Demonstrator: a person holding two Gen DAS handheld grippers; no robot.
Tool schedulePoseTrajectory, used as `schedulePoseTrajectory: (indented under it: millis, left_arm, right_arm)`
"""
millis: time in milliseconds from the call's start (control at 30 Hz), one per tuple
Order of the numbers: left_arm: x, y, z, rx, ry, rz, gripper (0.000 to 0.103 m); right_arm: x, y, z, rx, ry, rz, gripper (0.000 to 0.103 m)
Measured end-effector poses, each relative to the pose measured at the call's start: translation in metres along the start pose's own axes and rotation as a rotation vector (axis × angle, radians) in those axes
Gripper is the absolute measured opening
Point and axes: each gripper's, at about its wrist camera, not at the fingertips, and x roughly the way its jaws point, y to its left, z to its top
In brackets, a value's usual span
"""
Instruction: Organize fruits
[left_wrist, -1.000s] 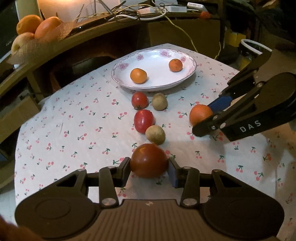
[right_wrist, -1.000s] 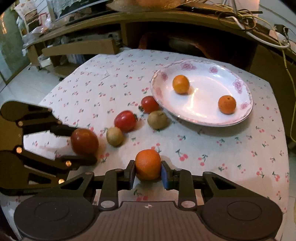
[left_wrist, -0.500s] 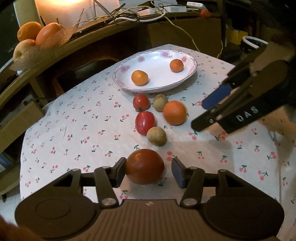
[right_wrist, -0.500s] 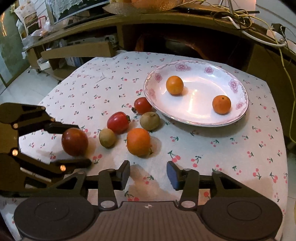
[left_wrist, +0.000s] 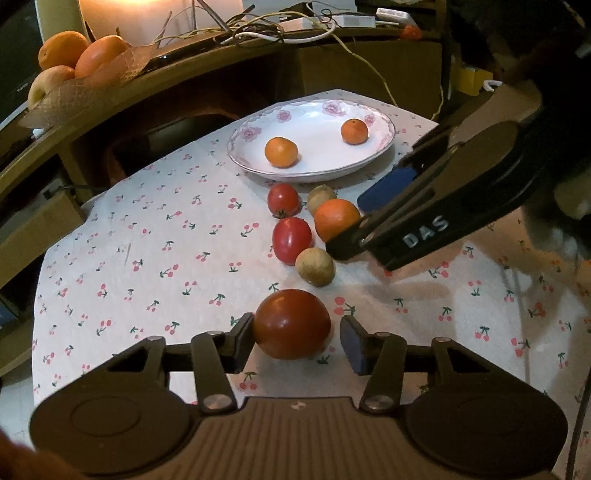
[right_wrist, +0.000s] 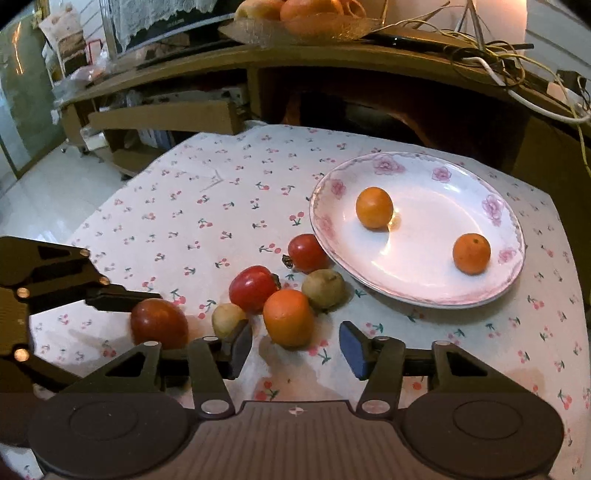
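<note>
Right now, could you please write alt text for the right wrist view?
The open right gripper sits just behind an orange on a cherry-print tablecloth, beside tomatoes and two small brownish fruits. A floral plate farther back holds two small oranges.

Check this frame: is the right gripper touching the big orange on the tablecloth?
Apart. The right wrist view shows the right gripper open, its jaws having just widened, with cloth visible between both pads and the big orange.
</note>
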Motion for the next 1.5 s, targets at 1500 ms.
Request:
schedulePoseTrajectory:
  millis: [1500]
  left_arm:
    - [0.062,-0.014,0.107,-0.047,-0.108,0.049,0.046]
  right_arm:
    - [-0.020,-0.079,0.022,0.211,-0.105,-0.132,0.029]
